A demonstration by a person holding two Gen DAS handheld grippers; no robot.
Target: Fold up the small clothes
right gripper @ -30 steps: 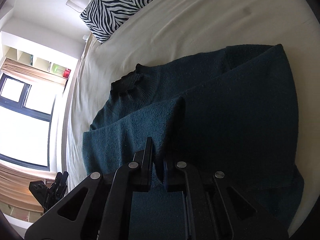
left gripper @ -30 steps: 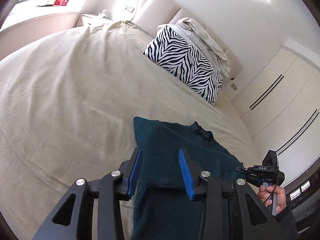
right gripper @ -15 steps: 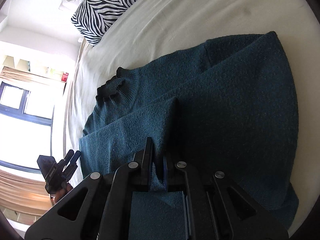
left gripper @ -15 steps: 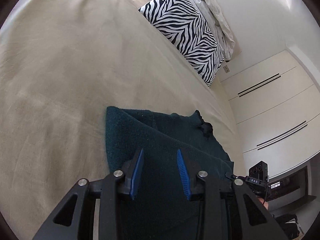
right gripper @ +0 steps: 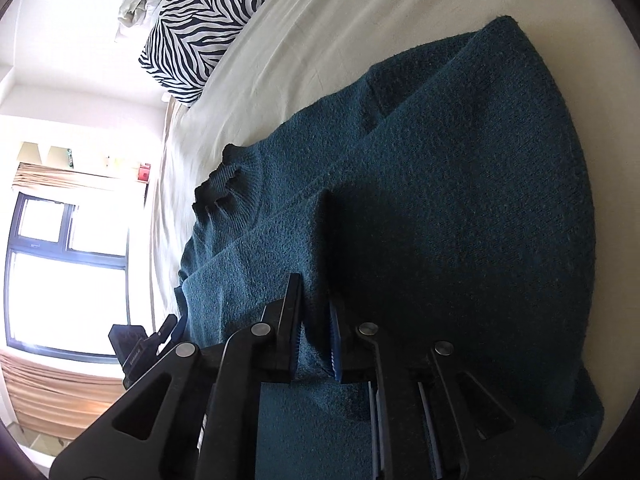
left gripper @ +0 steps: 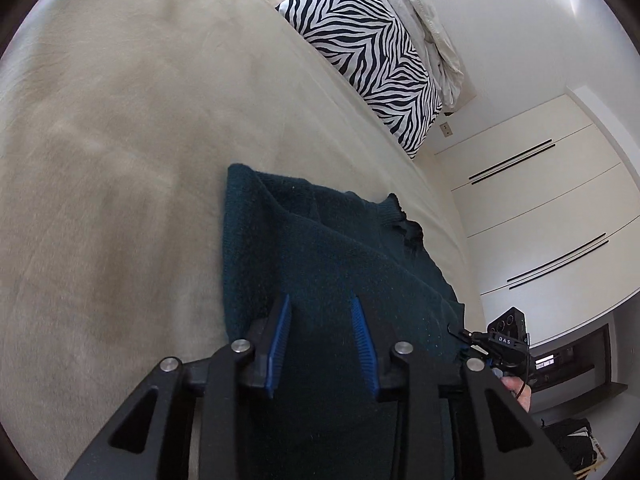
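Observation:
A dark teal knit sweater [left gripper: 320, 248] lies partly folded on the beige bed sheet [left gripper: 120, 140], collar away from me. My left gripper [left gripper: 320, 300] hovers open just over its near part, blue pads apart, nothing between them. In the right wrist view the sweater [right gripper: 460, 200] fills the frame, one layer folded over the body. My right gripper [right gripper: 314, 300] is shut on a raised fold of the sweater. The right gripper also shows in the left wrist view [left gripper: 464, 334] at the sweater's right edge.
A zebra-print pillow [left gripper: 368, 52] and a crumpled pale sheet [left gripper: 420, 12] lie at the head of the bed. White wardrobe doors [left gripper: 552, 220] stand to the right. A window [right gripper: 60, 272] is beyond the bed's far side.
My left gripper has moved forward and down over the sweater, staying open. My right gripper keeps its pinch and has carried the fold a little further across.

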